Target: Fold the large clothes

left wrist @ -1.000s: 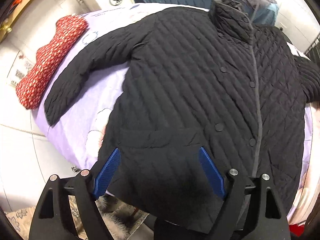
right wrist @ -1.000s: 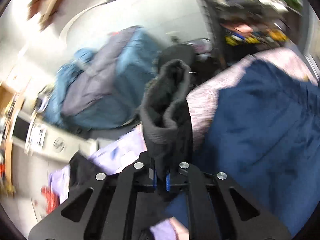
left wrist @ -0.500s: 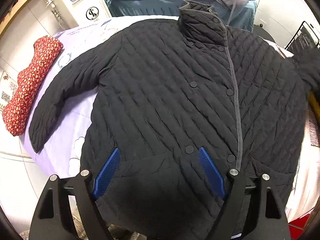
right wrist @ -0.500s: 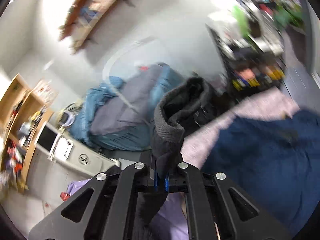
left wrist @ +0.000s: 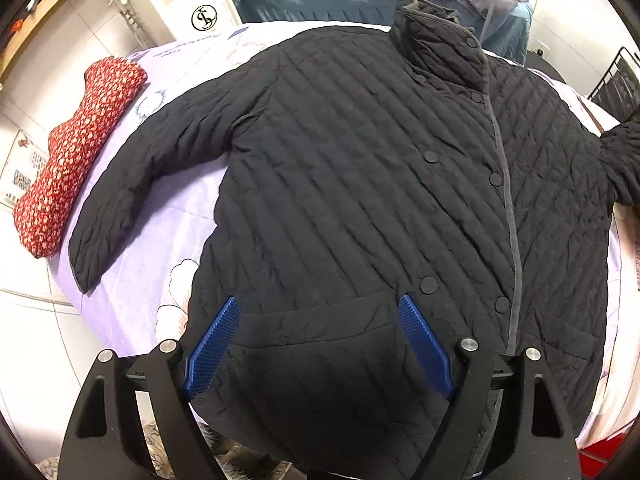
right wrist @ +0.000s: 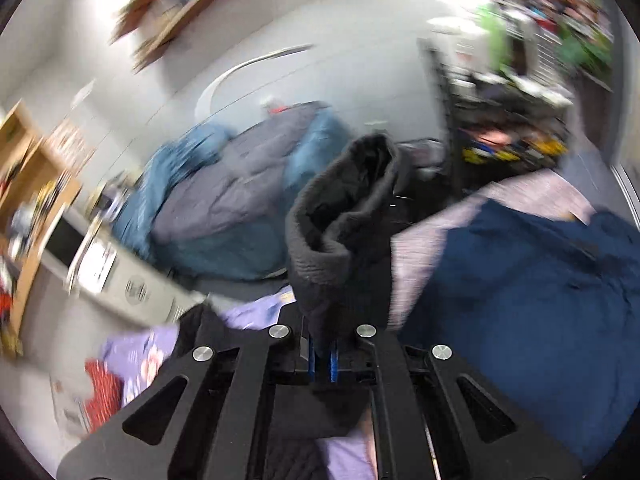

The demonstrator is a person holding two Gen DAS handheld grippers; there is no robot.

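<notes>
One sleeve cuff pinched in right claw, lifted above bed.

Black quilted jacket, lilac floral sheet, red speckled cushion.

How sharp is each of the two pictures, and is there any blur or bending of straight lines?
Left wrist view: sharp and evenly lit, the black jacket shows its quilting clearly; fisheye bending curves the bed edge, with dark corners. Right wrist view: motion blur smears the shelves and blue bedding, while the right gripper and its pinched sleeve cuff stay fairly sharp.
</notes>
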